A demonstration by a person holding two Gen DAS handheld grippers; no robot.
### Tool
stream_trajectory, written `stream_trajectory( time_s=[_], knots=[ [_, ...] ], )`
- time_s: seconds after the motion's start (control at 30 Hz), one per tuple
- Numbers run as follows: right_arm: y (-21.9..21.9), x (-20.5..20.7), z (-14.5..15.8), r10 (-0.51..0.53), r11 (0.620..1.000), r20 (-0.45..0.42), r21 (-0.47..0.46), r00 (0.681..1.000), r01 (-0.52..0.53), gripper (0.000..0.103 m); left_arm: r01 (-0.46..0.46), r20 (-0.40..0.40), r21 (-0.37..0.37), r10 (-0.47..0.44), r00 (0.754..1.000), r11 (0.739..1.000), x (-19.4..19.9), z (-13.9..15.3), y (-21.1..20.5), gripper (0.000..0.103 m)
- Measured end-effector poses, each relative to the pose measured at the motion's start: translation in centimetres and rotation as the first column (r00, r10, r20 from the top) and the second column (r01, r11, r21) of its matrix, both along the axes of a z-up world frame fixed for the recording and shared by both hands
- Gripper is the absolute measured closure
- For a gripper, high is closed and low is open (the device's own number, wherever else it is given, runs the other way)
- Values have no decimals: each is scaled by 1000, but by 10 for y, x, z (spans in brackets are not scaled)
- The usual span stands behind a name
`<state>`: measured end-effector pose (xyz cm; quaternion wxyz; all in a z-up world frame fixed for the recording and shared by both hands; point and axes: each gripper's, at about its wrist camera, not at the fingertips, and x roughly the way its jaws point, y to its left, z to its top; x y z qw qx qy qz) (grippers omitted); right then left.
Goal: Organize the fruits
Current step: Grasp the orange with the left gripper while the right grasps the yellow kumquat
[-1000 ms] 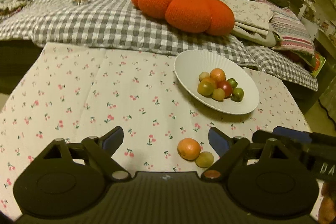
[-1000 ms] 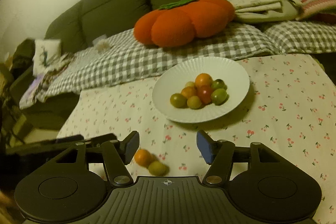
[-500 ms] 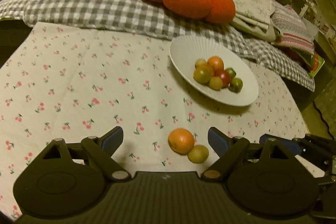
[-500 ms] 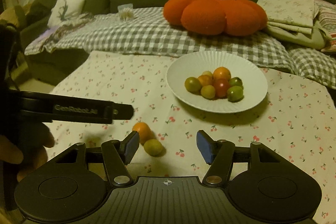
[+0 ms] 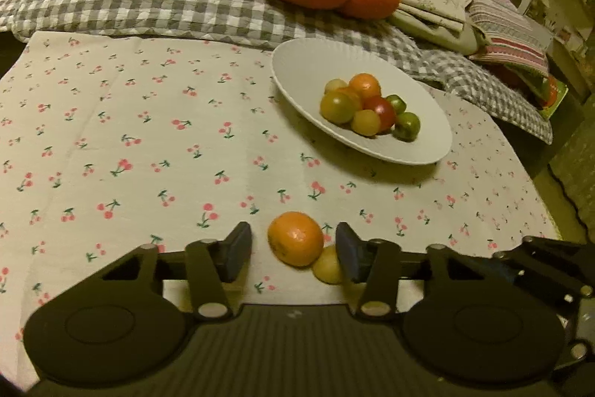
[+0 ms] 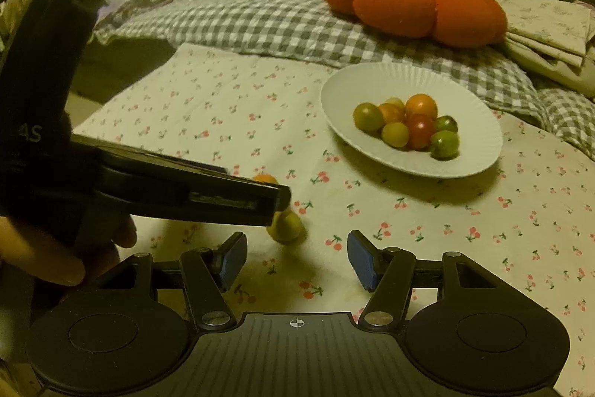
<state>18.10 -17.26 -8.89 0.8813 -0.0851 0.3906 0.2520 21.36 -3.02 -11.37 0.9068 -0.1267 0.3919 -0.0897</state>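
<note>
Left tool (image 5: 293, 253) spreads open around a round orange fruit (image 5: 295, 238) on the cherry-print counter (image 5: 148, 144), while right tool (image 6: 296, 259) gapes empty.

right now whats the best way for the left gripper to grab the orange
Grip the orange across its widest middle, fingers to its left and right. The left gripper is open and already straddles it, so come straight forward and low. The yellow fruit touches its near-right side beside the right finger, so I'd probably shift slightly left before closing to avoid pinching both.

2 fruits (image 5: 295, 239) before plate (image 5: 297, 62)
</note>
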Motion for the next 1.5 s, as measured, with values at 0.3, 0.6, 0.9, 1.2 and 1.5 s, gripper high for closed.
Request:
stream_trajectory(
  time_s=[0.3, 0.6, 0.9, 1.2, 1.5],
  knots=[
    [5, 4, -6, 6, 1000, -9, -13, 1000, -6, 45, 12, 5, 13, -12, 1000, 1000, -1, 0, -2, 73],
    [7, 11, -11, 0, 1000, -24, -3, 1000, -1, 49, -35, -12, -39, 35, 999, 999, -2, 7, 18, 73],
    [24, 21, -22, 6, 1000, -38, 0, 999, -6, 57, -66, -14, -64, 65, 998, 996, -1, 12, 29, 73],
    [29, 31, -28, -43, 999, -43, -6, 998, 42, 78, -77, -16, -46, 76, 997, 996, -2, 14, 30, 73],
    [11, 34, -11, -115, 992, -51, 44, 992, 117, 78, -80, 8, -16, 80, 997, 997, -4, 22, 29, 73]
  ],
)
